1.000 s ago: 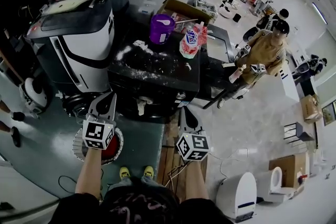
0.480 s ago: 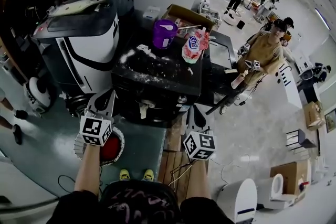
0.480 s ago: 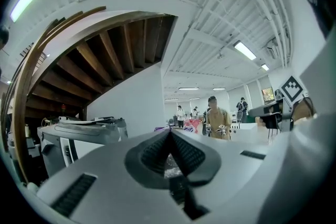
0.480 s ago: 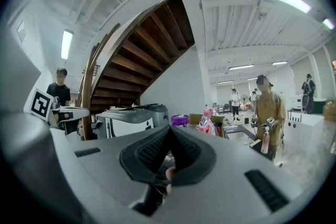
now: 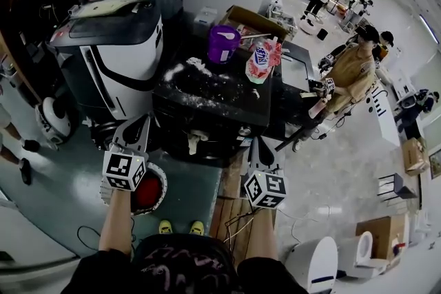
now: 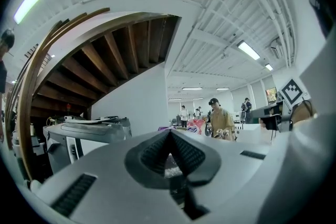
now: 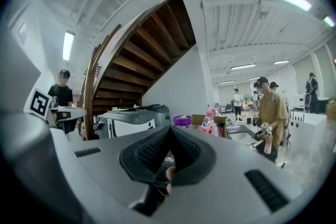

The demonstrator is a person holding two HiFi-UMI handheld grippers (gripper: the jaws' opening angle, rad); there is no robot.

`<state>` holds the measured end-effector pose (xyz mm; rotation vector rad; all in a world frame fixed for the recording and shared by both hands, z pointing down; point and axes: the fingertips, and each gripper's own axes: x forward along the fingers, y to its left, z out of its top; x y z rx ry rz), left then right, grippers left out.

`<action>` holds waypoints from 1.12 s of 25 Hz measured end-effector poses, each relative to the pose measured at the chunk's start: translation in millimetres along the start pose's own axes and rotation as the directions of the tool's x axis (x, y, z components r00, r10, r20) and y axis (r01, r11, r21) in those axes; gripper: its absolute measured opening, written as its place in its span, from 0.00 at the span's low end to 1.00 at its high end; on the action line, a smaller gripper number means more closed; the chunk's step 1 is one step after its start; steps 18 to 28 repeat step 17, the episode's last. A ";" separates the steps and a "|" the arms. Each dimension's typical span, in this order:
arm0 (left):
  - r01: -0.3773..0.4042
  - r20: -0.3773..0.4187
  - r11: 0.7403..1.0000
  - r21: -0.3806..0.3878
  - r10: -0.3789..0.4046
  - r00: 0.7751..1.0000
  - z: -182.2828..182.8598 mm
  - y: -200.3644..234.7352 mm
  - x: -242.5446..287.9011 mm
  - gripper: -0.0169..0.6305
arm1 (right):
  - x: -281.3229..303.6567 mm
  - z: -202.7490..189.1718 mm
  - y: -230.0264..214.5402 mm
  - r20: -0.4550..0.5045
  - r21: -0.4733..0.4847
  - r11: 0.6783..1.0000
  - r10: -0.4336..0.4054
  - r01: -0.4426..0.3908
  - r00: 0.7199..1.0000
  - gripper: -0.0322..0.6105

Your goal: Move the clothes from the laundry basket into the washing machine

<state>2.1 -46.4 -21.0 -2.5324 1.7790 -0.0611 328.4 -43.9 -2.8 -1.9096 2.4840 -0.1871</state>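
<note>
A round white-rimmed laundry basket [image 5: 162, 184] with red clothes [image 5: 147, 194] stands on the floor, partly hidden under my left arm. In front of me is a black machine [image 5: 210, 110], likely the washer, its top dusted with white powder. My left gripper [image 5: 141, 124] is held level above the basket, shut and empty, its tip close to the machine's left front corner. My right gripper [image 5: 253, 145] is also level, shut and empty, just off the machine's right front. Their own views show the left gripper [image 6: 169, 136] and the right gripper [image 7: 169, 134] with the jaws pressed together.
A purple tub [image 5: 224, 43] and a detergent bag [image 5: 262, 58] stand on the machine's top. A white-and-black appliance [image 5: 114, 62] is at the left. A person in tan [image 5: 351, 76] stands at the right. A wooden pallet [image 5: 231, 206] lies by my feet.
Both grippers have risen slightly and stayed shut. The head view has shifted a little, so the machines sit slightly to the right in the picture.
</note>
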 end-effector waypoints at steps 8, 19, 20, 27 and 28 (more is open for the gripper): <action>-0.005 0.003 1.000 -0.002 0.005 1.000 2.1 4.9 -8.7 0.04 | -6.3 2.5 4.0 0.007 -0.005 1.000 0.001 -0.001 1.000 0.05; 0.010 0.005 1.000 0.015 -0.010 1.000 7.4 -3.7 -14.9 0.04 | -15.5 11.0 4.4 0.018 -0.016 1.000 -0.002 0.002 1.000 0.05; 0.010 0.005 1.000 0.015 -0.010 1.000 7.4 -3.7 -14.9 0.04 | -15.5 11.0 4.4 0.018 -0.016 1.000 -0.002 0.002 1.000 0.05; 0.010 0.005 1.000 0.015 -0.010 1.000 7.4 -3.7 -14.9 0.04 | -15.5 11.0 4.4 0.018 -0.016 1.000 -0.002 0.002 1.000 0.05; 0.010 0.005 1.000 0.015 -0.010 1.000 7.4 -3.7 -14.9 0.04 | -15.5 11.0 4.4 0.018 -0.016 1.000 -0.002 0.002 1.000 0.05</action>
